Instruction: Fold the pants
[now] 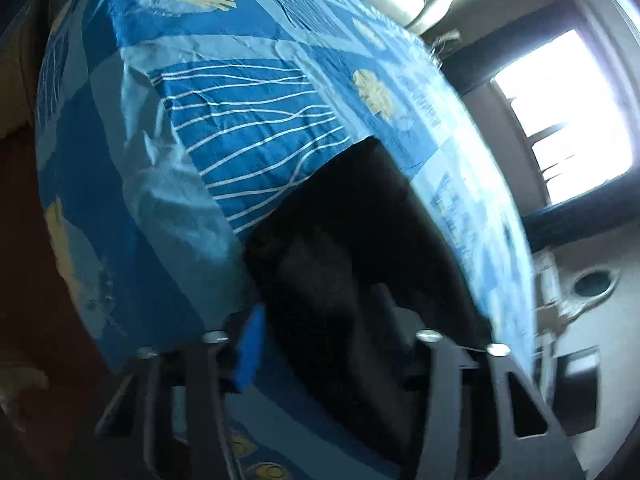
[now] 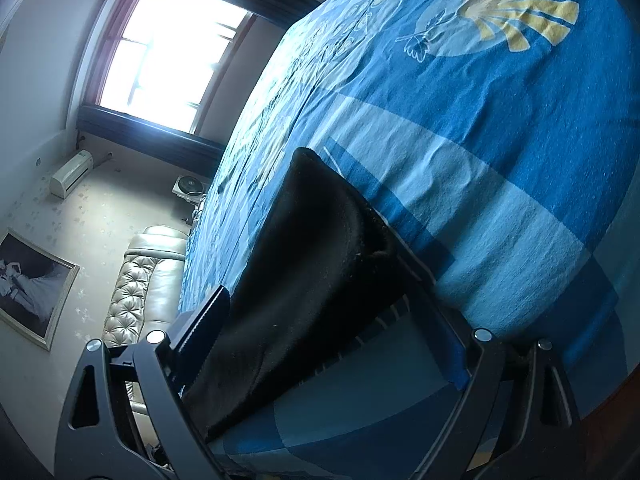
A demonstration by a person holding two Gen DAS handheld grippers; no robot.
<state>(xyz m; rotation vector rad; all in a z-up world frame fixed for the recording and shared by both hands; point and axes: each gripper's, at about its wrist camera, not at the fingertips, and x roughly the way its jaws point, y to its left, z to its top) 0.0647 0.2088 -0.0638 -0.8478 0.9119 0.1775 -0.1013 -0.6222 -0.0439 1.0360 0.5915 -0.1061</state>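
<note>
Black pants (image 2: 304, 280) lie on a blue patterned bedsheet (image 2: 500, 168), between the spread fingers of 2 handheld grippers.

The right gripper (image 2: 320, 344) is released around the dark cloth; the left gripper (image 1: 320, 340) is likewise released, cloth filling its gap. Beyond: a tufted headboard (image 2: 132, 288), a framed picture (image 2: 32, 284), an air conditioner (image 2: 70, 172), a bright window (image 2: 172, 48).

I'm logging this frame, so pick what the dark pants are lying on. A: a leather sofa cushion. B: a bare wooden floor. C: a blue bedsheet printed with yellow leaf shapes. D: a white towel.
C: both wrist views show the dark pants lying on the blue patterned bedsheet, whose yellow leaf print is plain to see, with each tool's fingers to either side of the cloth.
</note>
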